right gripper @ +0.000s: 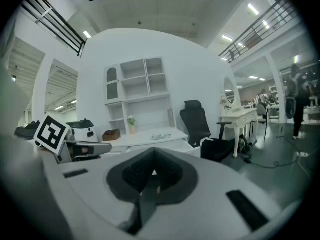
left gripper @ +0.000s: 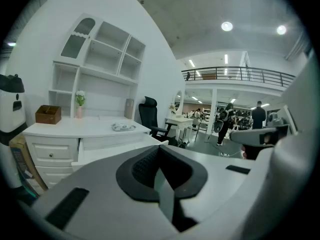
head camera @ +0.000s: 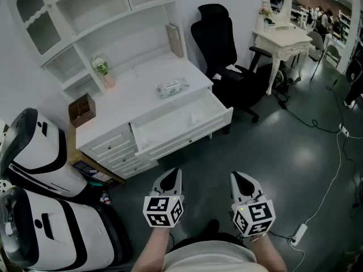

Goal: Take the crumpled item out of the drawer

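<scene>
Two hand-held grippers, both clenched on nothing, face an open desk drawer.

The left gripper (head camera: pixel 172 181) and right gripper (head camera: pixel 243 184) hang side by side low in the head view, each with its jaws pressed together and empty. At twelve o'clock from them, well apart across the floor, the drawer (head camera: pixel 187 134) of a white desk (head camera: pixel 136 84) stands pulled out. A small pale lump, likely the crumpled item (head camera: pixel 194 118), lies inside toward one o'clock, too small to make out clearly. The approach probably calls for stepping closer, spreading one gripper's jaws early, and coming down from above, clear of the drawer's front wall.
</scene>
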`<state>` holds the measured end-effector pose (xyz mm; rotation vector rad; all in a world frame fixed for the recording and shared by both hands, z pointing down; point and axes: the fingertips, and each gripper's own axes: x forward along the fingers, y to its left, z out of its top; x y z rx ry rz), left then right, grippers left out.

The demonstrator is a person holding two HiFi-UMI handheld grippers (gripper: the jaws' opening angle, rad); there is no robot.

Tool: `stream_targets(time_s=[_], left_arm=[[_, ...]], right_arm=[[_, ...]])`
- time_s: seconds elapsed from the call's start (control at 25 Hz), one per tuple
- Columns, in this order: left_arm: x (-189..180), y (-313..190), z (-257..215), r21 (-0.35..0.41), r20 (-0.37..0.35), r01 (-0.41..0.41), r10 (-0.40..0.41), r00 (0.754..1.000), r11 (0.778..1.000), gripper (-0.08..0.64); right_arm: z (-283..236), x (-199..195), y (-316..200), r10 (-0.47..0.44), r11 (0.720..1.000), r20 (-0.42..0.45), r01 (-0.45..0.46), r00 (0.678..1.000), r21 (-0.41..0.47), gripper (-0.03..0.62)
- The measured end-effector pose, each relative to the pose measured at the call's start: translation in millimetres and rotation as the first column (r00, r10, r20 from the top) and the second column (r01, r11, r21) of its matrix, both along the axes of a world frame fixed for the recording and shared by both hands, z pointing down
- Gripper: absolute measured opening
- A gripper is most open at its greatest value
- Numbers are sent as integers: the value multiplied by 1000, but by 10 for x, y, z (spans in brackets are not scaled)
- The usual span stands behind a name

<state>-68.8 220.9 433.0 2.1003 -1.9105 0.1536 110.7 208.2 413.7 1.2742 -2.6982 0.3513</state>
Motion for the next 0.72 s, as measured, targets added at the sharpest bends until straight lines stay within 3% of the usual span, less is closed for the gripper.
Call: stream_targets(time_s=[0.36, 0.72], left_arm=[[167, -191, -98, 19, -11, 4, -3, 1000, 1000, -5], [226, -376, -149, 24, 2, 12, -12, 1000, 1000, 121]], right_arm=[[-24, 164, -200, 4, 1000, -12, -4, 1000, 10, 2], [2, 314, -379, 37, 999, 6, -37, 999, -3, 2]])
